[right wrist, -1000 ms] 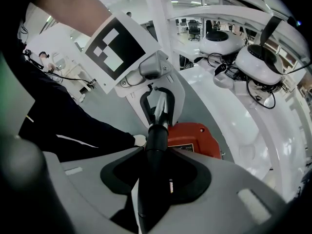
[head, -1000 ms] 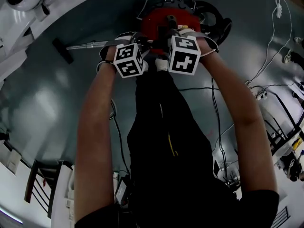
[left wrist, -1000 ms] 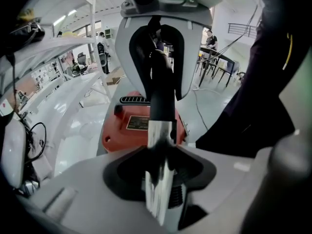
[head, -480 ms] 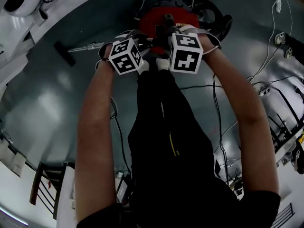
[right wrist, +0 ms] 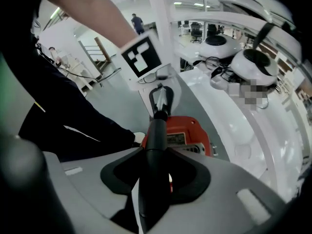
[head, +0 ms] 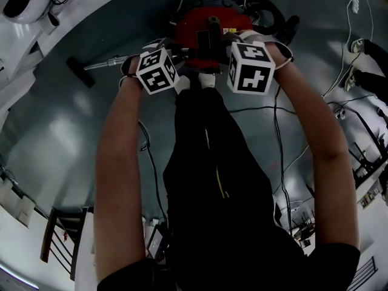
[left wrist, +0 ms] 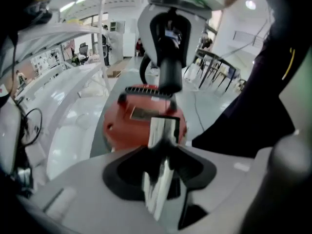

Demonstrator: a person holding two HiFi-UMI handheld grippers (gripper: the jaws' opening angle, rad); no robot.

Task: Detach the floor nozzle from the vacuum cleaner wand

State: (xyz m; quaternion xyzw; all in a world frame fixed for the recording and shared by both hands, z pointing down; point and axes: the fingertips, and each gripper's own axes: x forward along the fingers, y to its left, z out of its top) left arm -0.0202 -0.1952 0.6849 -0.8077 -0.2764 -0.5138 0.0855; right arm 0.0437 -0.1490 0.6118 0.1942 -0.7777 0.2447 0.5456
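My left gripper (left wrist: pixel 161 179) is shut on a shiny metal wand (left wrist: pixel 163 130). In the head view that wand (head: pixel 112 60) runs left across the floor to the black floor nozzle (head: pixel 79 71), which sits on its far end. My right gripper (right wrist: pixel 155 174) is shut on a black hose handle tube (right wrist: pixel 157 135). The tube's end points at the wand's end just beyond it; I cannot tell whether the two touch. Below both lies the red vacuum cleaner body (head: pixel 209 26). The two marker cubes (head: pixel 156 70) (head: pixel 250 67) hide the jaws in the head view.
Cables (head: pixel 276 138) trail over the grey floor to the right. The person's black trousers (head: pixel 212 162) fill the middle. White curved tables (right wrist: pixel 229 106) stand beyond the vacuum body, and a chair (head: pixel 57 235) stands at the lower left.
In the head view my right gripper has moved right, away from the left one, so the gap between the marker cubes has widened. The left gripper has rolled slightly and stayed in place.
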